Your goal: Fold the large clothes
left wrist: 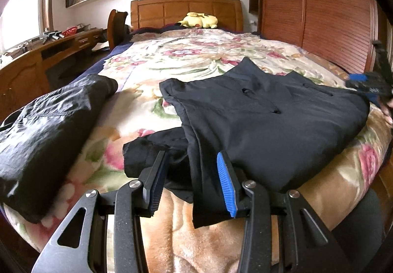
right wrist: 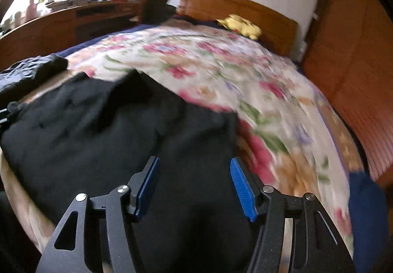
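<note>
A dark navy garment, trousers by the look (left wrist: 270,110), lies folded on the floral blanket (left wrist: 172,56) at the near right of the bed. My left gripper (left wrist: 191,162) is open at the garment's near left edge, with loose black fabric (left wrist: 152,152) between its fingers. My right gripper (left wrist: 361,81) shows at the garment's far right corner; its jaws are blurred there. In the right wrist view, the right gripper (right wrist: 194,162) is open just above the same dark garment (right wrist: 110,130), with nothing held. The view is blurred by motion.
A second folded black shiny garment (left wrist: 49,120) lies at the bed's near left. A yellow plush toy (left wrist: 199,20) sits by the wooden headboard (left wrist: 184,7). A wooden desk (left wrist: 36,61) stands left, a wooden wardrobe (left wrist: 331,15) right.
</note>
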Demonstrator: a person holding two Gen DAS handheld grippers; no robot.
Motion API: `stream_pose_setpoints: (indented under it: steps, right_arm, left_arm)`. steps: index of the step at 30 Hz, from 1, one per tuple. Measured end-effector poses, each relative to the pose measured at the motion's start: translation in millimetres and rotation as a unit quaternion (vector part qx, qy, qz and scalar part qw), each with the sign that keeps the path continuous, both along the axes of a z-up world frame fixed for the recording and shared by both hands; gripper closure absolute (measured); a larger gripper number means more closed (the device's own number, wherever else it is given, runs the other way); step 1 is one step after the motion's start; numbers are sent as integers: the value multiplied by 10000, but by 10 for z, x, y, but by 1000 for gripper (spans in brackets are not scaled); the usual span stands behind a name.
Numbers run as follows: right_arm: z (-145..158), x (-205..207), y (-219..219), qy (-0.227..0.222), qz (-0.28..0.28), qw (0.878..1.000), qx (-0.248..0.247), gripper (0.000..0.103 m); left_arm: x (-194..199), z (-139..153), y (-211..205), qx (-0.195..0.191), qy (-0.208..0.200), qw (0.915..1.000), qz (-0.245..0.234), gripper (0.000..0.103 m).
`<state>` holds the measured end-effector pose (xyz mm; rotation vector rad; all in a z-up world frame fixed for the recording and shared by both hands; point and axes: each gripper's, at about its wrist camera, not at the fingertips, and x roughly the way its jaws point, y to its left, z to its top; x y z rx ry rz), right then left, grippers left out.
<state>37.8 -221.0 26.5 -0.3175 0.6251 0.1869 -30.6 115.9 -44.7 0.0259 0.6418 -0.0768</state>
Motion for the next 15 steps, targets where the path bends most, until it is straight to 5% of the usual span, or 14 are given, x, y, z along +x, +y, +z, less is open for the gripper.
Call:
stream_pose_setpoints:
  steps: [15]
  right_arm:
    - [-47,-435,-405,21,-319,9966,762,31]
  left_arm:
    - [-67,-27,11,-181,230,9993,222,60]
